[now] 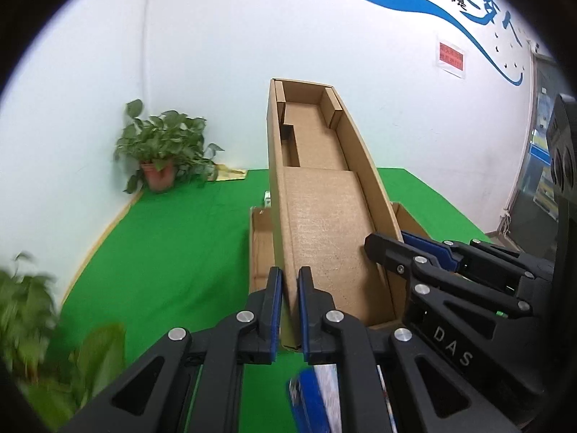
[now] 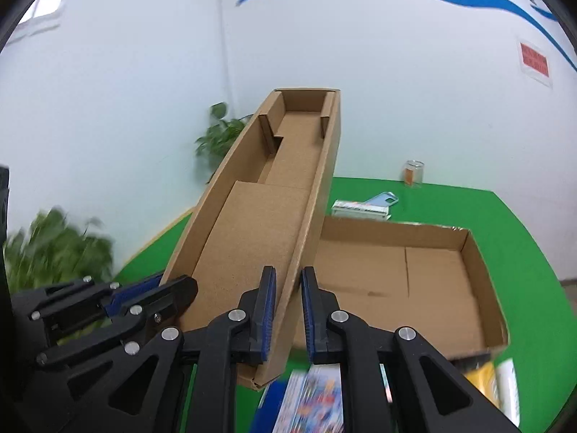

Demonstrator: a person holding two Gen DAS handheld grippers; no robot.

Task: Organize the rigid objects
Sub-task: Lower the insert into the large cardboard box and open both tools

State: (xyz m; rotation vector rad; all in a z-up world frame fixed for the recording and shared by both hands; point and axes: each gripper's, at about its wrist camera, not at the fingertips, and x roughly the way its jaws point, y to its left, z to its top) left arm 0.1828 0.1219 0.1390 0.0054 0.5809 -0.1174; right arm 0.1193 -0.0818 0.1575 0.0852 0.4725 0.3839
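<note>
A long brown cardboard box lid (image 1: 321, 209) is held up, tilted, above the green table. My left gripper (image 1: 290, 281) is shut on the lid's left wall. My right gripper (image 2: 288, 285) is shut on the lid's right wall (image 2: 310, 216). Each gripper shows in the other's view, the right one (image 1: 425, 252) and the left one (image 2: 144, 296). An open, shallow cardboard box (image 2: 414, 270) lies on the table under and right of the lid; it looks empty. Colourful flat packs (image 2: 317, 397) lie blurred below my grippers.
A potted plant (image 1: 162, 148) stands in the back left corner, and more leaves (image 1: 29, 306) are near left. A clear jar (image 2: 413, 173), a blue phone case (image 2: 384, 200) and a white pack (image 2: 355, 209) lie behind the box. A yellow pack (image 2: 479, 379) lies at the near right.
</note>
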